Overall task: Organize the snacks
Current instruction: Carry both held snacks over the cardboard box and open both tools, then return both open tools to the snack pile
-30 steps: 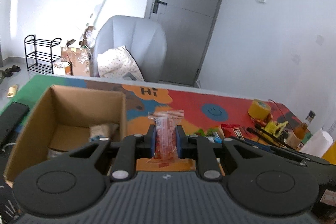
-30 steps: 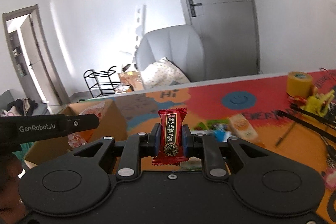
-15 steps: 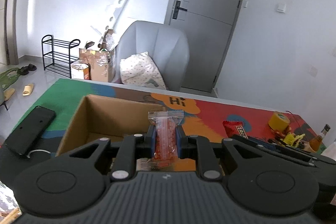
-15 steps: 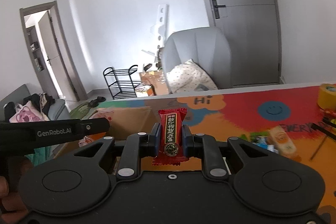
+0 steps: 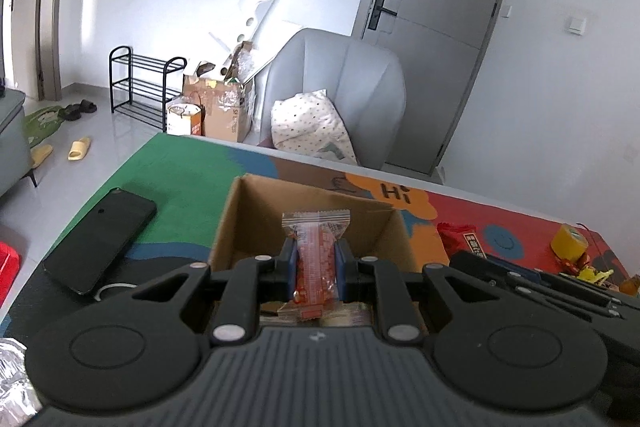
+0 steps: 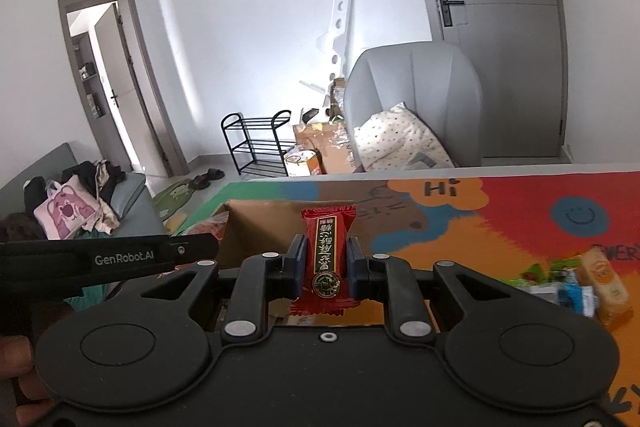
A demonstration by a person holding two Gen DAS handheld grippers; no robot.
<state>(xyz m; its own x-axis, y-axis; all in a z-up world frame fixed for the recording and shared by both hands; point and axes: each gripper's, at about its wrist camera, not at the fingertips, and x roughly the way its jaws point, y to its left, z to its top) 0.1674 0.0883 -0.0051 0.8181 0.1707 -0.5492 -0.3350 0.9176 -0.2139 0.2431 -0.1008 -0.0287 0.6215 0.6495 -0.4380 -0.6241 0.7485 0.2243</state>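
My left gripper is shut on a clear packet of orange-red snack, held upright over the open cardboard box. My right gripper is shut on a red wrapped snack with a green label, just right of the box. The red snack also shows in the left wrist view, with the right gripper body below it. Loose snacks lie on the mat to the right.
A black phone lies on the green part of the mat, left of the box. A yellow tape roll and small clutter sit at the far right. A grey armchair stands beyond the table edge.
Both grippers have moved left with their snacks. The left one now hangs over the box opening, and the right one has come beside the box.
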